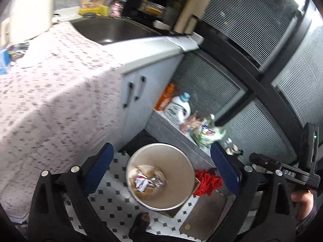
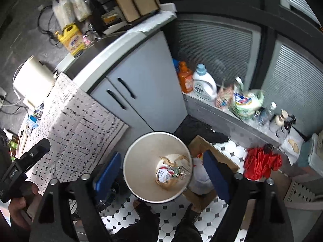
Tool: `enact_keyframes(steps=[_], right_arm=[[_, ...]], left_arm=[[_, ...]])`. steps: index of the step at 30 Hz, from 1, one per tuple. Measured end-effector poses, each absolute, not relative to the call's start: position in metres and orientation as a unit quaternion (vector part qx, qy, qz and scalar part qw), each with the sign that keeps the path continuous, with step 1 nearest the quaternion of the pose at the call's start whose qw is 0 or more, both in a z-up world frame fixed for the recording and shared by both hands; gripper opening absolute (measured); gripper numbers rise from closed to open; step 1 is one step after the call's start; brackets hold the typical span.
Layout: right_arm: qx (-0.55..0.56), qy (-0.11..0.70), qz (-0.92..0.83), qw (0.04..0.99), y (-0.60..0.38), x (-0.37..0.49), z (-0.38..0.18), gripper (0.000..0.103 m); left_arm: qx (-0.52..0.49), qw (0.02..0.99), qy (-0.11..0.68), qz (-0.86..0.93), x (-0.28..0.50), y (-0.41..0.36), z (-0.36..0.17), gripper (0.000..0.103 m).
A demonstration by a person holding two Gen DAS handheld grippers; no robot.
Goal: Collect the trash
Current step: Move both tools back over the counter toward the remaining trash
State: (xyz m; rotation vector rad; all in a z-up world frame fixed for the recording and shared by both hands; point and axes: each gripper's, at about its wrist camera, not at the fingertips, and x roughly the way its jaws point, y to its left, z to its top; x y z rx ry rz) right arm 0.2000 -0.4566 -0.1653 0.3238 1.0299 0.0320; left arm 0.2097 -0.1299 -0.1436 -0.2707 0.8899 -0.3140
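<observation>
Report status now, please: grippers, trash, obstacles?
Left gripper open, empty. Right gripper open, empty. Crumpled trash lies in bin. Nothing blocks the bin mouth.

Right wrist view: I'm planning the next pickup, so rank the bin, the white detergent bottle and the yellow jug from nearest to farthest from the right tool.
1. Bin: on the floor, directly beneath the open right tool, crumpled trash inside.
2. White detergent bottle: farther off, on the ledge to the right, beside an orange bottle.
3. Yellow jug: farthest, up on the counter, upper left.
</observation>
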Motion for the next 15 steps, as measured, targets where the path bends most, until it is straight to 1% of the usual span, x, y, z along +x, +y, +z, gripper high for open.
enact_keyframes(steps=[2,3,15], right_arm=[[0.149,0.482,0.022,0.863,-0.443,0.206,-0.159,0.094],[0.148,0.475,0.026,0.867,-0.435,0.209,-0.156,0.095],[0.124,0.457,0.099,0.875,-0.323,0.254,-0.130,0.095]], left_arm=[[-0.136,0.887,0.421,-0.131,0.209,-0.109,-0.138,0.097],[-0.138,0.889,0.418,-0.123,0.209,-0.100,-0.136,0.097],[-0.167,0.908,0.382,-0.031,0.200,0.027,-0.112,0.097]])
